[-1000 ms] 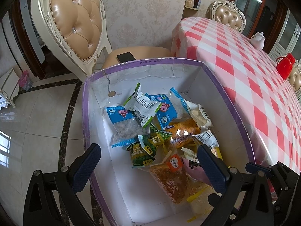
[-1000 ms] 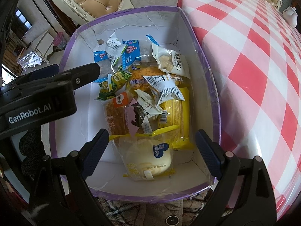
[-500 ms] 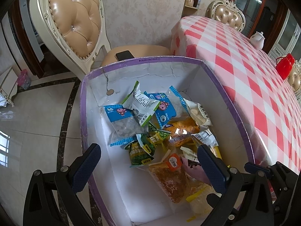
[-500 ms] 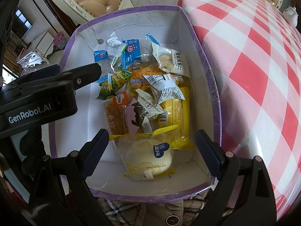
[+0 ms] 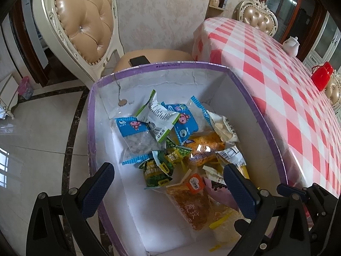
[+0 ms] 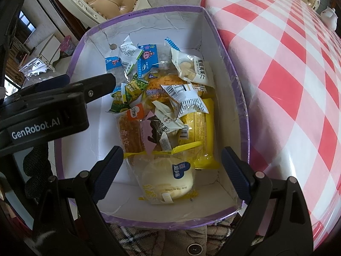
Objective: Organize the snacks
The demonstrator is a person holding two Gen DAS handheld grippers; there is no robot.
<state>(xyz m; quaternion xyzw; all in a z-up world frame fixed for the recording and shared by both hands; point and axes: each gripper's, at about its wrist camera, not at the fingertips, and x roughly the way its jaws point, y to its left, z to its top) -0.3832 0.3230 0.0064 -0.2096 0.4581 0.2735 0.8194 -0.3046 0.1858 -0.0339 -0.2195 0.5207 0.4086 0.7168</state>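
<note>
Snacks fill the purple-rimmed box (image 6: 243, 111), which sits beside the checked table (image 6: 298, 85), heaped mostly toward its right half while the left floor is bare white. The box runs its long axis from six o'clock up to twelve in the right wrist view.

At nine o'clock the left gripper (image 5: 168, 183) hangs over the box's left side, its fingers wide apart with nothing between them. Just inside, at about ten o'clock, lie the green packets (image 6: 127, 91) and above them the blue packets (image 6: 147, 61), tilted every which way.

At the centre the tiger-striped bread (image 6: 130, 132) lies with its long axis running six to twelve, the orange label end pointing to twelve. Loose white wrappers (image 6: 185, 98) sit crumpled on top of the heap. Right of it the yellow packet (image 6: 204, 128) lies parallel, also six to twelve.

At six o'clock the round bun (image 6: 168, 177) in clear film rests nearest the right gripper (image 6: 172, 170), whose fingers are spread wide and empty above it.

Likely risks: the film is slick and puffy, so a pinch on the bun may slip or squash it; the wrappers on top could slide off or snag when anything beneath is lifted; both tools are close and could collide over the box.
</note>
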